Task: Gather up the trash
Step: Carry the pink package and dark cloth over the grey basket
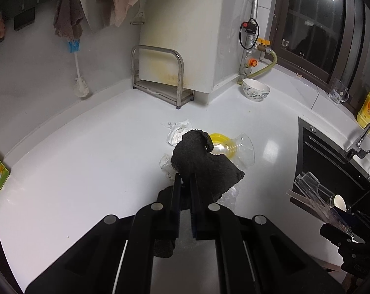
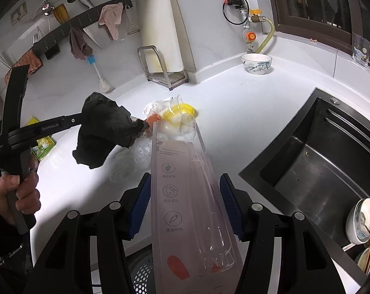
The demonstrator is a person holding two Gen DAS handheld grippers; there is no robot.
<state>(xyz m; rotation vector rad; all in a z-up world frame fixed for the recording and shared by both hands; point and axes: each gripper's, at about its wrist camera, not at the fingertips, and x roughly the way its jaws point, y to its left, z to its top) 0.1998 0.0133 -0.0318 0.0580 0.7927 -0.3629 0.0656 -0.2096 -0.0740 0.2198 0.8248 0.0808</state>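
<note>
My left gripper (image 1: 185,178) is shut on a dark grey rag (image 1: 204,164) and holds it above the white counter (image 1: 87,159); the rag also shows in the right wrist view (image 2: 104,132). Under it lie crumpled white paper (image 1: 177,129), a yellow plastic piece (image 1: 220,142), a clear plastic cup (image 1: 243,149) and clear film (image 2: 133,156). My right gripper (image 2: 185,205) has its jaws wide apart around a clear plastic toothbrush package (image 2: 182,196), which lies between the blue pads (image 2: 141,203) without clear contact. A perforated grey bin (image 2: 143,274) sits below.
A black sink (image 2: 319,152) with dishes (image 2: 361,220) is to the right. A patterned bowl (image 1: 256,89) stands by the gas pipe. A steel rack (image 1: 160,78) holds a cutting board at the back. A yellow soap bottle (image 1: 368,107) is far right.
</note>
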